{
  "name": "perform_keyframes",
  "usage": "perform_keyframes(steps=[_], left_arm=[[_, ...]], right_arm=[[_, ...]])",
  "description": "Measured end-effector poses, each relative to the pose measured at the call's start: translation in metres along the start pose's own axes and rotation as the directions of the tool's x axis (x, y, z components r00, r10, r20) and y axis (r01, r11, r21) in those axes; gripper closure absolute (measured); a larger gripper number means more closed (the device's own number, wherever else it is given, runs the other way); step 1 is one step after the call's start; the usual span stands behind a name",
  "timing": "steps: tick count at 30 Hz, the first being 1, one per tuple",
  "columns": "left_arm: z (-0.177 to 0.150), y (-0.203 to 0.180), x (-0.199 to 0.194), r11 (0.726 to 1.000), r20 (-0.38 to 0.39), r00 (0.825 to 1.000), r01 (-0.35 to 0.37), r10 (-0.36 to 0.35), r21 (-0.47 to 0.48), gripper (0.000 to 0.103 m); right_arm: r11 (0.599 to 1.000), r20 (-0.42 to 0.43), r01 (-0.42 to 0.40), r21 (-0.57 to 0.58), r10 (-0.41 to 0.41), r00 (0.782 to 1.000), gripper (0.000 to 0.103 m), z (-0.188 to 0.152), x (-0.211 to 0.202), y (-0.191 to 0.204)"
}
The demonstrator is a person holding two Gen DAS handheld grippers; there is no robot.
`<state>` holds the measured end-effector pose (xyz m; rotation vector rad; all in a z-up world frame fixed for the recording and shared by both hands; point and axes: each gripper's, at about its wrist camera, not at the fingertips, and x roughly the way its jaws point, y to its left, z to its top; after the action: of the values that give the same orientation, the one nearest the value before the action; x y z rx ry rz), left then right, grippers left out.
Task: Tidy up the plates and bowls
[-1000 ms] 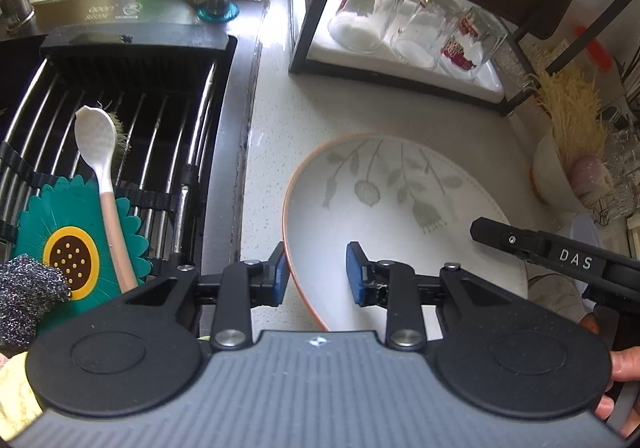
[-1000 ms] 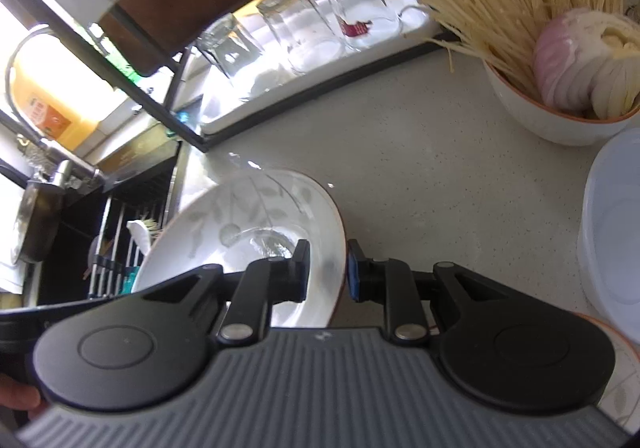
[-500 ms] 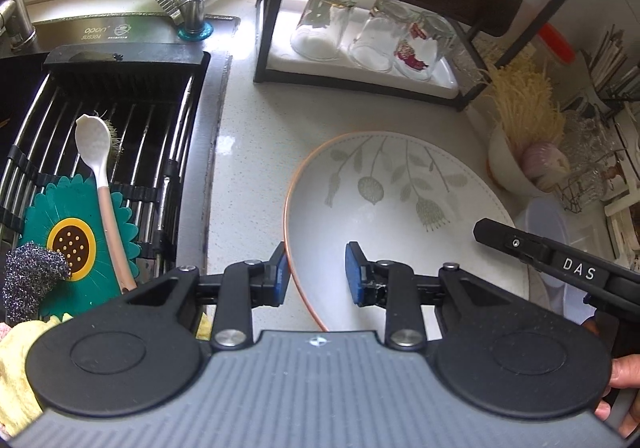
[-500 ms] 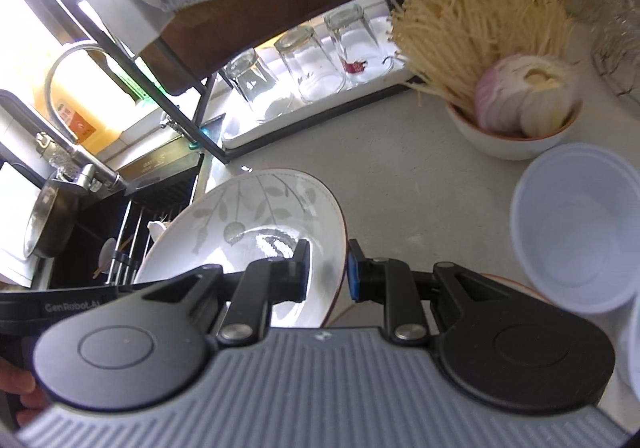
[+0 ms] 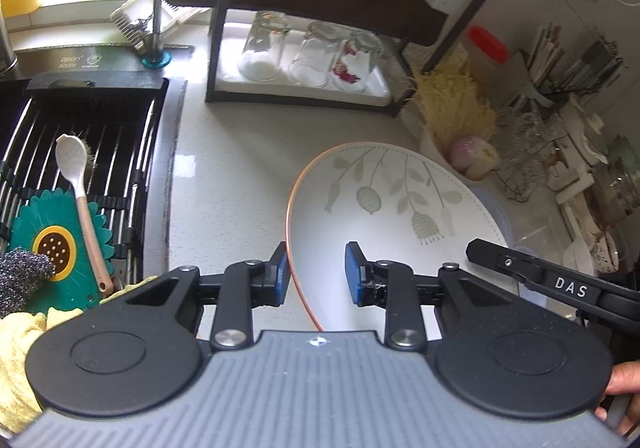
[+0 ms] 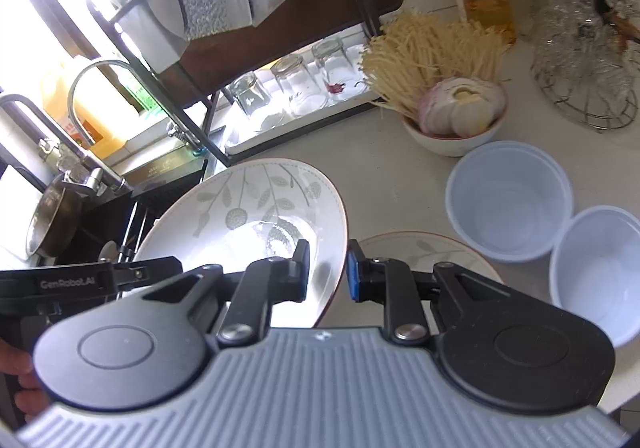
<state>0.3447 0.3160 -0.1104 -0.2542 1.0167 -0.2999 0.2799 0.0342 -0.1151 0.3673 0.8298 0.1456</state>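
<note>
White plate with grey leaf pattern and orange rim; pale blue bowls.

Layout: counter beside sink, plate raised between two grippers.

The plate sits with its left rim in the left gripper and its right rim in the right gripper. Sink rack lies left; glasses stand far, under the shelf rack. Right: a second plate near, two plastic bowls beyond, a food bowl farther.

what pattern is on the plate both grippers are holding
Grey-green leaves and seed pods on white, orange-brown rim; the plate shows best from the left wrist.
</note>
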Motion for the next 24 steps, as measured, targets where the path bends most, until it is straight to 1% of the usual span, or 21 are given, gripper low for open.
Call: perform_keyframes(steps=[6, 11, 19, 24], left_arm=[[-0.010, -0.018, -0.006, 0.998, 0.009, 0.999, 0.034, -0.034, 0.056, 0.070], [-0.020, -0.035, 0.002, 0.992, -0.027, 0.997, 0.078, -0.076, 0.097, 0.070], [-0.031, -0.059, 0.021, 0.981, -0.072, 0.990, 0.131, -0.121, 0.142, 0.070], [-0.032, -0.063, 0.035, 0.978, -0.101, 0.988, 0.134, -0.119, 0.161, 0.070]], right_arm=[[1.000, 0.052, 0.027, 0.010, -0.027, 0.998, 0.081, -0.009, -0.025, -0.004], [0.996, 0.086, 0.069, 0.057, -0.074, 0.994, 0.081, -0.020, -0.044, -0.017], [0.979, 0.086, 0.140, 0.146, -0.153, 0.984, 0.081, -0.041, -0.058, -0.045], [0.977, 0.084, 0.169, 0.128, -0.181, 0.980, 0.081, -0.045, -0.055, -0.051]])
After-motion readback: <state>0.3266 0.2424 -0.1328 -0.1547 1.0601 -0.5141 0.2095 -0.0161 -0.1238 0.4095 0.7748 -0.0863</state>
